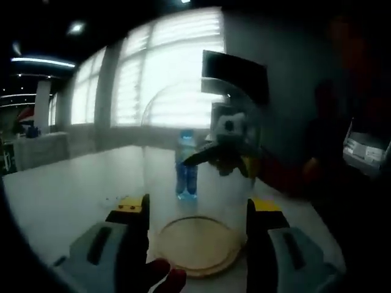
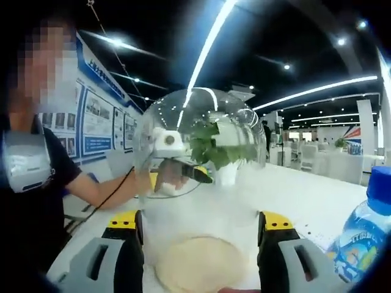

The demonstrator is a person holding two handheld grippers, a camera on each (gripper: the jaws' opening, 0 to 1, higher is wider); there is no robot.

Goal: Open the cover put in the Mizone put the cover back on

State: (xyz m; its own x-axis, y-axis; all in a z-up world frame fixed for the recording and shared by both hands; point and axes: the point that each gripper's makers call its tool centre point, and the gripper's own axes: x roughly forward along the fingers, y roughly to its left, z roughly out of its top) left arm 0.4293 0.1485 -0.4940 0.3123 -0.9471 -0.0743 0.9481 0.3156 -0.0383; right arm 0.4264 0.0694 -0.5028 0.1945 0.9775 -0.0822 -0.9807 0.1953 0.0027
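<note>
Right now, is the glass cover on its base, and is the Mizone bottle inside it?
On. The glass dome stands over the wooden base, nothing under it. The Mizone bottle stands upright outside it, on the table.

No legible text; bottle label (image 2: 360,235), wall posters (image 2: 98,128) blurred

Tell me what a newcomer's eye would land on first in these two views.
First, the clear glass dome cover, standing on its round wooden base on the white table, flanked by the jaws in both views. In the right gripper view, a blue-capped Mizone bottle sits at the right edge; in the left gripper view it shows through the glass.
</note>
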